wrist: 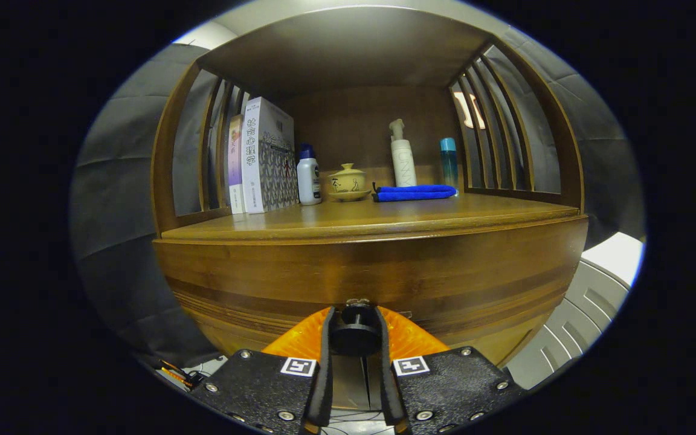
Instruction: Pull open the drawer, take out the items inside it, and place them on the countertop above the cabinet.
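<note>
Brown wooden cabinet (372, 278) stood broad across the booth, its curved drawer front (324, 290) shut flush or nearly so; no gap could be made out. Whatever lay inside the drawer was hidden.

Above it the wooden surface (384, 220) sat under a slatted-sided shelf hood. Along the back, left to right: a row of upright books (266, 157), a white bottle with a blue cap (308, 175), a small yellow lidded cup on a saucer (347, 181), a folded blue cloth (414, 193), a tall white pump bottle (402, 156), and a slim teal bottle (448, 158). The front strip of the surface lay bare, which looked the natural landing place for the items.

The gripper (354, 329) was low against the drawer front, its fingers (325, 356) drawn narrow on either side of the small dark round drawer knob (354, 333), apparently pressing it from both sides.

Judged step: pulling the drawer open. To do it well, the pull should probably run straight back along the drawer's travel, level, steady, with the grip kept firm so the knob does not slip out.
</note>
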The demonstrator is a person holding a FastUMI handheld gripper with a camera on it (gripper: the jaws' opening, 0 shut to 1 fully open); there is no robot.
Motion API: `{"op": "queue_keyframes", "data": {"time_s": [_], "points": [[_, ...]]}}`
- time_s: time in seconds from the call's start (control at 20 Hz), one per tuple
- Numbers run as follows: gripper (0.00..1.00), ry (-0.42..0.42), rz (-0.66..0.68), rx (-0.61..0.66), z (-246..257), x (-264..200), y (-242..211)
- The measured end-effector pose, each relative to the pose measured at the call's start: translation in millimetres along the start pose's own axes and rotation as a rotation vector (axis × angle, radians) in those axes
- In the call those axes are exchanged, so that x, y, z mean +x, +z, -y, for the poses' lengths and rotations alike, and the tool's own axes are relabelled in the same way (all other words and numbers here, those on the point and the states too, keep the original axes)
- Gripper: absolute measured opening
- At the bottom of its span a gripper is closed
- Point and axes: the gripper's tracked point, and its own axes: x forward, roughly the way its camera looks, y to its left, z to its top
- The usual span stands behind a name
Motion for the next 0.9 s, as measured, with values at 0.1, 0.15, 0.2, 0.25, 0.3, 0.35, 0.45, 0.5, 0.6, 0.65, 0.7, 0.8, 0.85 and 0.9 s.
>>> {"op": "queue_keyframes", "data": {"time_s": [0.1, 0.15, 0.2, 0.25, 0.3, 0.35, 0.45, 0.5, 0.6, 0.65, 0.7, 0.8, 0.85, 0.9], "points": [[0.32, 0.005, -0.001, 0.002, 0, -8, -2], [0.32, 0.009, -0.004, 0.01, 0, -13, -3], [0.32, 0.014, -0.006, 0.018, -1, -18, -5], [0.32, 0.018, -0.007, 0.023, -1, -23, -5], [0.32, 0.021, -0.006, 0.022, -1, -29, -6], [0.32, 0.021, -0.004, 0.016, -1, -34, -7], [0.32, 0.021, 0.0, 0.006, -2, -45, -10], [0.32, 0.02, 0.0, 0.006, -2, -49, -11], [0.32, 0.022, -0.002, 0.009, -2, -59, -13], [0.32, 0.022, -0.002, 0.011, -3, -63, -13], [0.32, 0.022, -0.002, 0.011, -3, -67, -15], [0.32, 0.022, 0.001, 0.008, -4, -74, -16], [0.32, 0.023, 0.002, 0.004, -4, -78, -17], [0.32, 0.025, 0.002, 0.003, -4, -82, -18]]}}
